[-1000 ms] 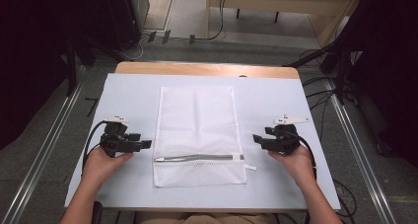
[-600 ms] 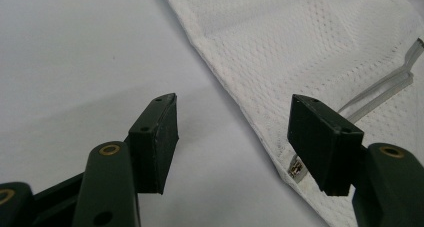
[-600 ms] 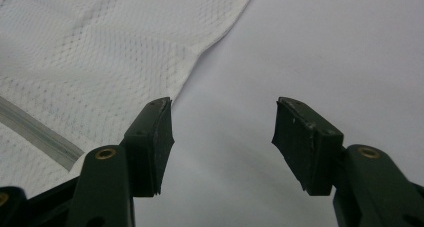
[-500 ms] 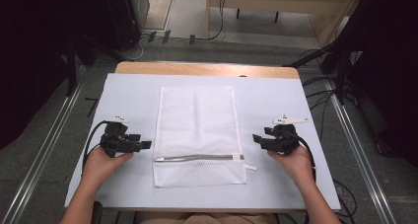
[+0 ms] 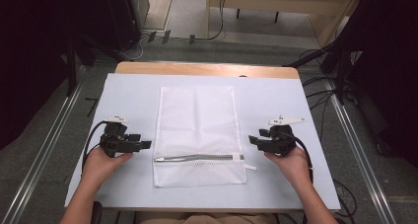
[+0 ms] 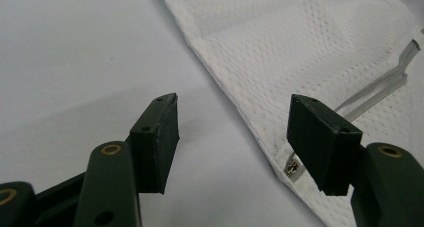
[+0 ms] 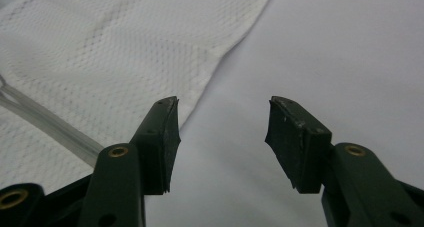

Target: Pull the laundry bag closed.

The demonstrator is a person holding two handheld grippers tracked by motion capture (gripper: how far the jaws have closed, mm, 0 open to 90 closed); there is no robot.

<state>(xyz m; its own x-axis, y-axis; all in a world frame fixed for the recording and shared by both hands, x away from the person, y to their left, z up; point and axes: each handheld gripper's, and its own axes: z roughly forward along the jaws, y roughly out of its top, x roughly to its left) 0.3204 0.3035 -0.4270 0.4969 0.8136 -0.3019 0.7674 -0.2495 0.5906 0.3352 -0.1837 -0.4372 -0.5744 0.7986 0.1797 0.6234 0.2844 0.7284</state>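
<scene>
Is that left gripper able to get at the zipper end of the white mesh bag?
Probably yes: the left gripper sits open beside the mesh bag, zipper close, nothing between.

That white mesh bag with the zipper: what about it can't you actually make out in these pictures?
- Inside of the mesh bag: high view, the weave is too fine to see through, so contents are unknown.
- Zipper pull: left claw view, partly behind the left claw.
- Zipper's far end: right claw view, cut off by the left edge; right claw stands beside the bag.
</scene>
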